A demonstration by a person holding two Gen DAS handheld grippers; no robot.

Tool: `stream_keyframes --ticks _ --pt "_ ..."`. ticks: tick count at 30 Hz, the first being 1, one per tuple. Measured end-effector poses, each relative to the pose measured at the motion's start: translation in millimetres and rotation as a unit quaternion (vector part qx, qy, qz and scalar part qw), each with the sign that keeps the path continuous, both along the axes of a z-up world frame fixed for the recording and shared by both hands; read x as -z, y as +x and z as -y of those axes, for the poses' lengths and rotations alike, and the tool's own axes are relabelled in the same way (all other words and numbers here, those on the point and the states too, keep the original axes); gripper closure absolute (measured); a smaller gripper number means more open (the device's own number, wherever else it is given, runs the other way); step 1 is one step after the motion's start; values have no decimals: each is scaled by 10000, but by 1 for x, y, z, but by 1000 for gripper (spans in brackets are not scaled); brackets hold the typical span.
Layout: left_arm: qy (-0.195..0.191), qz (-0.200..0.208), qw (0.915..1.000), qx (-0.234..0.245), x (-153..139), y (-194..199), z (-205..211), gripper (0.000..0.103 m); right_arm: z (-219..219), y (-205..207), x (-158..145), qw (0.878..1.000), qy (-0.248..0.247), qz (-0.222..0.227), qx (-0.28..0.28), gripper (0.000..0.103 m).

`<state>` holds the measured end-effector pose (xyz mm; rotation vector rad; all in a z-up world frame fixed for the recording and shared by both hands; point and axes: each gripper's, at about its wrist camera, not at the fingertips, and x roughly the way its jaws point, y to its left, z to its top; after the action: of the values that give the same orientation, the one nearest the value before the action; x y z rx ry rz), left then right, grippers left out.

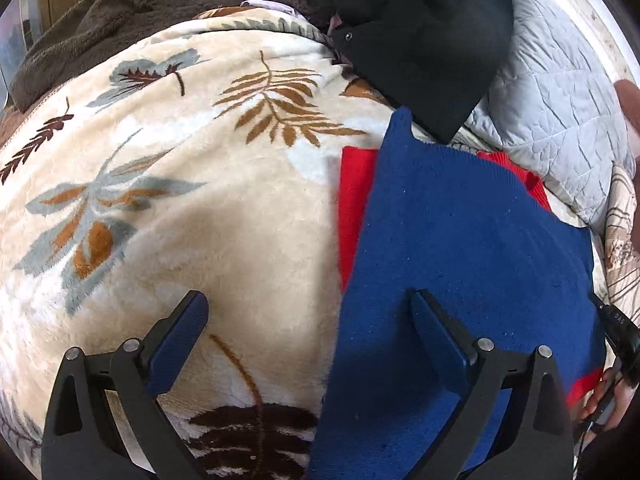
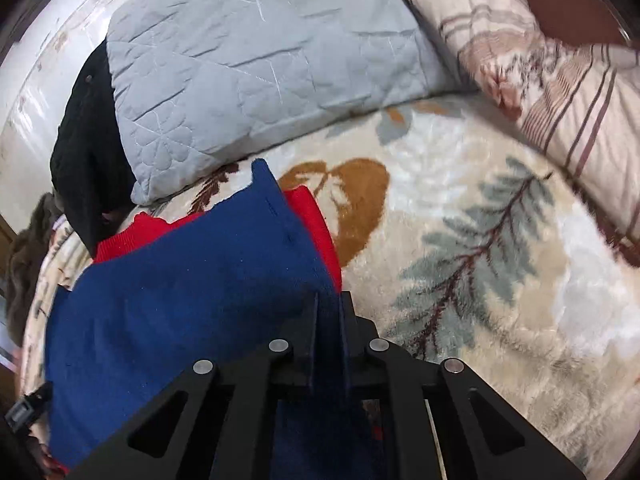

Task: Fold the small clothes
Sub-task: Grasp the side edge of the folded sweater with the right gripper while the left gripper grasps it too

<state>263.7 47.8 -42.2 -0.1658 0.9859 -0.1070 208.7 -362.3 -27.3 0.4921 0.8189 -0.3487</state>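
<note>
Blue garment (image 2: pixel 180 300) pinched by right gripper (image 2: pixel 328 308); brown blanket (image 1: pixel 120 12) only L view.

My left wrist camera looks down along my open left gripper (image 1: pixel 308 312), close over the blanket (image 1: pixel 180 200), garment (image 1: pixel 460 260) at 3 o'clock. My right one sits nearer, garment (image 2: pixel 180 300) at 9 o'clock. Both share garment, blanket (image 2: pixel 480 260) and grey pillow (image 1: pixel 552 120) (image 2: pixel 260 60).
</note>
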Motion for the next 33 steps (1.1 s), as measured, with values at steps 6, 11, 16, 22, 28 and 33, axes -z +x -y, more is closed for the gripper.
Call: stream_keyframes --ticks 6,11,16,22,28,33 --pt "-316 239 9990 -194 -19 -6 -21 2 19 -13 -17 9975 603 313 212 85" --pt "-531 -59 9984 -193 -9 -1 -26 2 19 -10 -4 9976 694 -2 -33 94" --pt "-391 60 9991 -155 -12 -4 -19 2 11 -32 -25 9969 280 739 -16 96" --pt "34 -121 9999 -66 0 -1 -12 2 9 -27 -2 9995 198 65 250 93" --pt "-365 371 9986 -50 -31 -15 -20 2 -20 -53 -27 9972 159 691 246 87" --pt "536 -95 9983 222 -4 -8 5 2 -34 -50 -5 9994 -14 223 279 82"
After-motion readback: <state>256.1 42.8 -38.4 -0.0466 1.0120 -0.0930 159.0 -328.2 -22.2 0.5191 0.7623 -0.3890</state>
